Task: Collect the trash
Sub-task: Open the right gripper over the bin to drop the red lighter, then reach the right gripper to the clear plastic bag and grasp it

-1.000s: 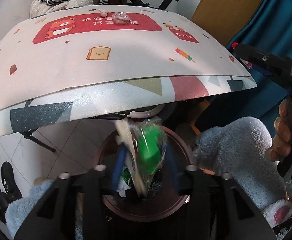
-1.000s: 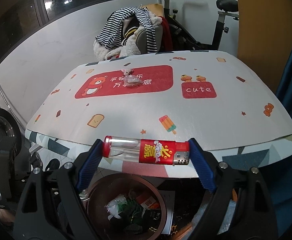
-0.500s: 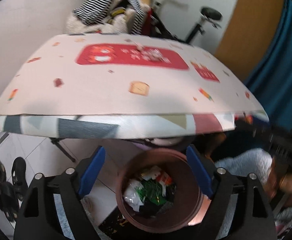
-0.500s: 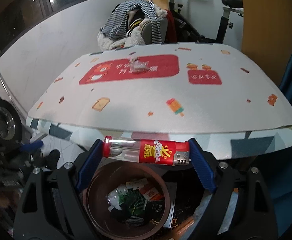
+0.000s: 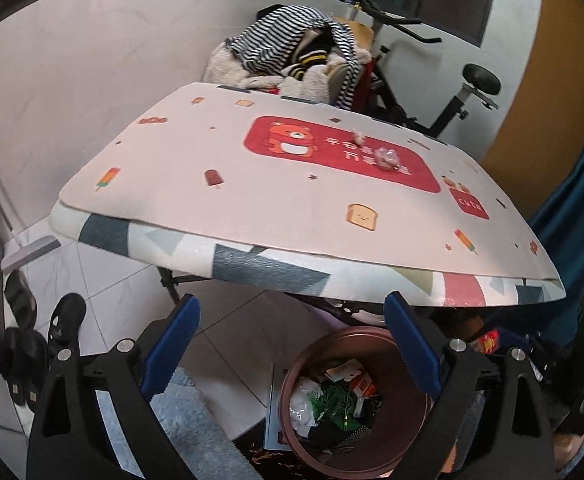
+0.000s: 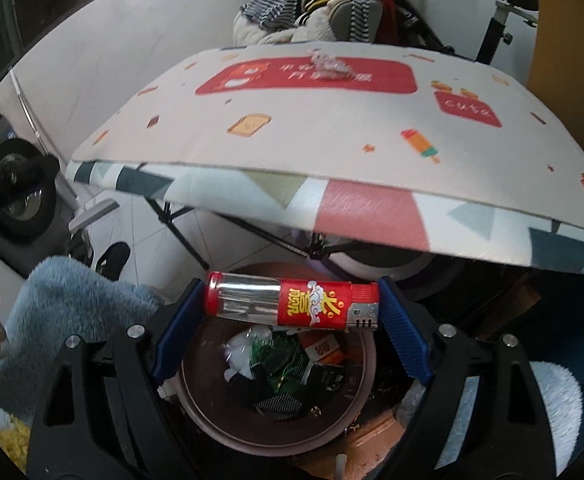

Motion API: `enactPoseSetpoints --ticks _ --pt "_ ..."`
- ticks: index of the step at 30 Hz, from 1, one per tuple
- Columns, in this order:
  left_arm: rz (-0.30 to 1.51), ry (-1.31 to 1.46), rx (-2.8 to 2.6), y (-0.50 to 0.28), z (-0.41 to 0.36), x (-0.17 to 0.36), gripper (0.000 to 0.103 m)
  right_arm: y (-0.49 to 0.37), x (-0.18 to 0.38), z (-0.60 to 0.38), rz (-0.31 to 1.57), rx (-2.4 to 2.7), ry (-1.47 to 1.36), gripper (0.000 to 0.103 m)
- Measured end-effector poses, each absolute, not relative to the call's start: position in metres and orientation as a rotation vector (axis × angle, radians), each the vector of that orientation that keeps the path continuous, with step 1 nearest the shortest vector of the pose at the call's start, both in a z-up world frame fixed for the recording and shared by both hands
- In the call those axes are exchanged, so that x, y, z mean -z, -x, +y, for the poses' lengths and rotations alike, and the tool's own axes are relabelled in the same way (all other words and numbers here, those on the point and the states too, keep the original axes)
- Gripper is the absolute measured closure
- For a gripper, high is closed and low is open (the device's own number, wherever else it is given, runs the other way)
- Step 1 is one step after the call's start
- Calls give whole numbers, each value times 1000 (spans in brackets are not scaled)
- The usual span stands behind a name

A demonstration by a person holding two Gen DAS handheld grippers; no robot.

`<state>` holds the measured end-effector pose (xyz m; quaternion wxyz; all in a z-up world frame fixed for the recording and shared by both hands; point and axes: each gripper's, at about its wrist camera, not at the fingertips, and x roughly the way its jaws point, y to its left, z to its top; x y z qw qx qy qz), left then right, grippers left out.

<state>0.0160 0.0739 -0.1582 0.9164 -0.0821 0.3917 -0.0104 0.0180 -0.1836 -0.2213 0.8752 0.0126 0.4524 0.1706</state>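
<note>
My right gripper (image 6: 292,300) is shut on a red and clear lighter (image 6: 292,307), held crosswise by its ends just above the brown round trash bin (image 6: 267,440). The bin holds wrappers and crumpled packaging (image 6: 283,364). My left gripper (image 5: 289,312) hangs above the floor and the same bin (image 5: 372,334), its jaws opening wide with nothing between them. A crumpled clear wrapper (image 5: 386,157) and a small pink scrap (image 5: 359,135) lie on the table's red bear patch, far from both grippers.
The folding table (image 5: 251,200) with a cartoon mat overhangs the bin. Behind it stand a chair heaped with striped clothes (image 5: 292,56) and an exercise bike (image 5: 476,80). Black shoes (image 5: 63,320) lie on the tiles at left. Fluffy blue fabric (image 6: 71,300) is beside the bin.
The left gripper let go of a green and clear wrapper over the bin, opened wide, then rose and swung back. The right gripper came down over the bin with the lighter.
</note>
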Motion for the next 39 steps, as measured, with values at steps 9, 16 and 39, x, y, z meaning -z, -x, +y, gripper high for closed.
enactPoseSetpoints --ticks 9,16,39 --pt "818 179 -4 -14 80 165 12 -11 242 -159 1021 -428 69 18" --pt "825 181 -9 -15 82 167 12 -11 261 -149 1104 -440 127 18" --pt "843 189 -8 -19 87 177 12 -18 255 -162 1087 -399 66 6"
